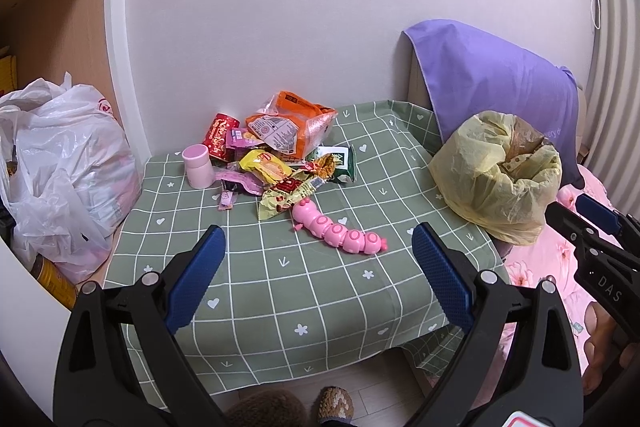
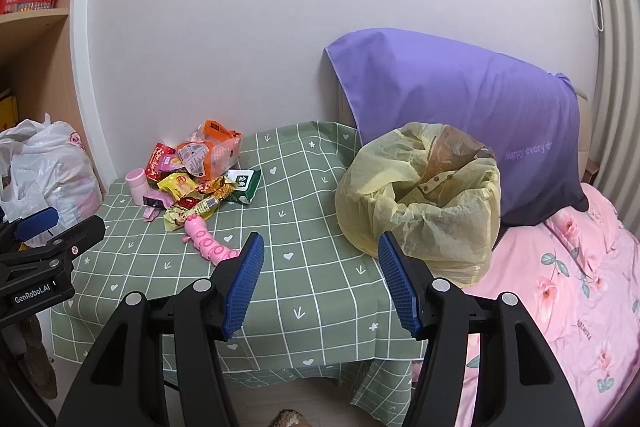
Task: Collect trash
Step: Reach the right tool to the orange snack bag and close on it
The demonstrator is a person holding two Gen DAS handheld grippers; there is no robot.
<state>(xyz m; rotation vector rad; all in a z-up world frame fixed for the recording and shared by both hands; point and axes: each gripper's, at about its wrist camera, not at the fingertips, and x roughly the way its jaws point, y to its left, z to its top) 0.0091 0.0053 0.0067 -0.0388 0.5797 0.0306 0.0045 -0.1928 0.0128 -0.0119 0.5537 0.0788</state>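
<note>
A heap of snack wrappers (image 1: pixel 276 151) (image 2: pixel 196 175) lies at the back left of a green checked tablecloth (image 1: pixel 280 287) (image 2: pixel 304 219), topped by an orange bag (image 1: pixel 292 123) (image 2: pixel 214 149). A bin lined with a yellow bag (image 1: pixel 500 171) (image 2: pixel 424 195) stands open at the table's right edge. My left gripper (image 1: pixel 320 243) hovers open over the table's front, short of the heap. My right gripper (image 2: pixel 320 247) is open too, just left of the bin, nothing between its fingers.
A pink caterpillar toy (image 1: pixel 340 229) (image 2: pixel 206 241) and a pink cup (image 1: pixel 197 165) (image 2: pixel 137 185) sit beside the heap. White plastic bags (image 1: pixel 60 163) (image 2: pixel 44 167) stand left of the table. A purple pillow (image 2: pixel 460 115) and pink bedding (image 2: pixel 568 287) lie to the right.
</note>
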